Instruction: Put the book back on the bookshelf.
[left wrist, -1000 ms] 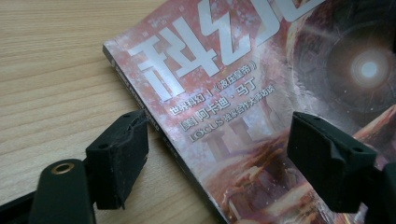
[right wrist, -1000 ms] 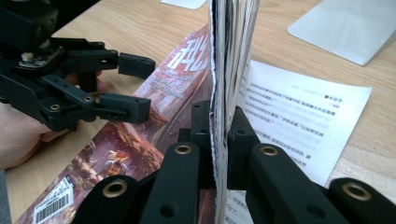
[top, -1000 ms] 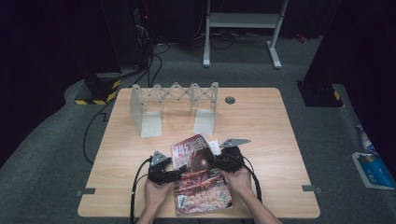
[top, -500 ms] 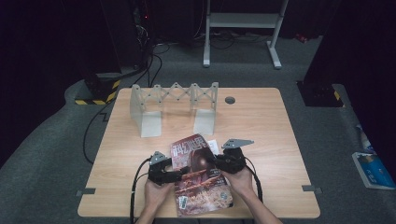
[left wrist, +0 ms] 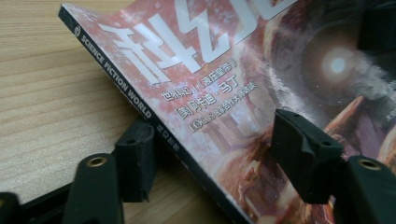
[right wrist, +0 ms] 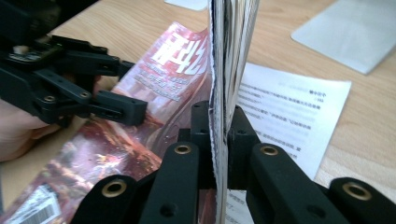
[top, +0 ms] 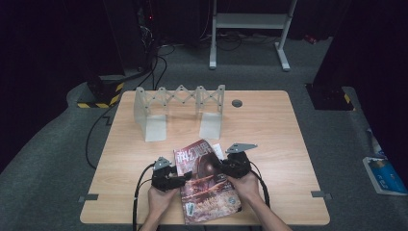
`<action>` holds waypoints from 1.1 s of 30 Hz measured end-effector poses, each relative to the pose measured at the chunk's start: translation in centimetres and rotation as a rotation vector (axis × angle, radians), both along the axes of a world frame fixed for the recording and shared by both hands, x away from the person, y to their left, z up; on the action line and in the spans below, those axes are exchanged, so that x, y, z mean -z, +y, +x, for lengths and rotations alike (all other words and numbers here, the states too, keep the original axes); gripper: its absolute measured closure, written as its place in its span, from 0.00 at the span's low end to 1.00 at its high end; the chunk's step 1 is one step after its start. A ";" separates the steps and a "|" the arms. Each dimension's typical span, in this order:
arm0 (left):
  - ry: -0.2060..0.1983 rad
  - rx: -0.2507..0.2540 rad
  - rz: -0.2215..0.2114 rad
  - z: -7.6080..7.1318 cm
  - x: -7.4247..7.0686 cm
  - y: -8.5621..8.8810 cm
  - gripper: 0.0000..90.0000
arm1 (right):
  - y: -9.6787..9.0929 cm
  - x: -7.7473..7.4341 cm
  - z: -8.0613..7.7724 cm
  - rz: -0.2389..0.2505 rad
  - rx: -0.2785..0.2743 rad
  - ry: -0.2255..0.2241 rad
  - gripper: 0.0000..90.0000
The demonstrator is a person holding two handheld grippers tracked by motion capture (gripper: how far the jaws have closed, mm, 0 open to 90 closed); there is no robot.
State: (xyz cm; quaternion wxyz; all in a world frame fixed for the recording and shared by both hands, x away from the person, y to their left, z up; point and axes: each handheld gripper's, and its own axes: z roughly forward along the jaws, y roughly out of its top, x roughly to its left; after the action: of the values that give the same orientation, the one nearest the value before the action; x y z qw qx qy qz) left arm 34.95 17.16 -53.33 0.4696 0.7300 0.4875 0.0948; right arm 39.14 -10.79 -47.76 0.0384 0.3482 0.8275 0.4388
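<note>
1. Magazine (top: 207, 185) lies near the table's (top: 288, 144) front edge, about midway along it, its long axis running front to back and tilted a little leftward at the far end, title toward the back.
2. Right gripper (top: 225, 166) is clamped on the magazine's lifted right page edge.
3. Left gripper (top: 185, 178) straddles the spine with jaws that have just been closing; the pads seem not yet pressed.
4. White sheet (right wrist: 289, 112) lies beside it.

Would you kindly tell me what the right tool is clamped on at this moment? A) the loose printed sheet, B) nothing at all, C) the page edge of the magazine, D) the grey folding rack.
C: in the right gripper view the right tool pinches the magazine by its page edge, pads pressed against both sides.
</note>
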 end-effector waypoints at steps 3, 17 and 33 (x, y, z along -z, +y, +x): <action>0.000 0.002 0.000 0.0 0.0 0.0 0.49 | 0.0 0.5 0.3 -0.019 0.012 0.010 0.92; 0.001 -0.021 0.007 -0.1 0.1 0.0 0.59 | -0.6 1.4 0.8 -0.147 0.131 0.023 0.68; 0.002 -0.024 0.004 -0.1 0.1 0.1 0.59 | -3.0 2.5 0.3 -0.199 0.223 -0.014 0.98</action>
State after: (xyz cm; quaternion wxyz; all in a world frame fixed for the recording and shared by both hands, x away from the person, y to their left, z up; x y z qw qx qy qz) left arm 34.85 17.24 -53.41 0.4665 0.7250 0.4966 0.1004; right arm 39.48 -13.78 -50.30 0.1270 0.4291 0.8229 0.3500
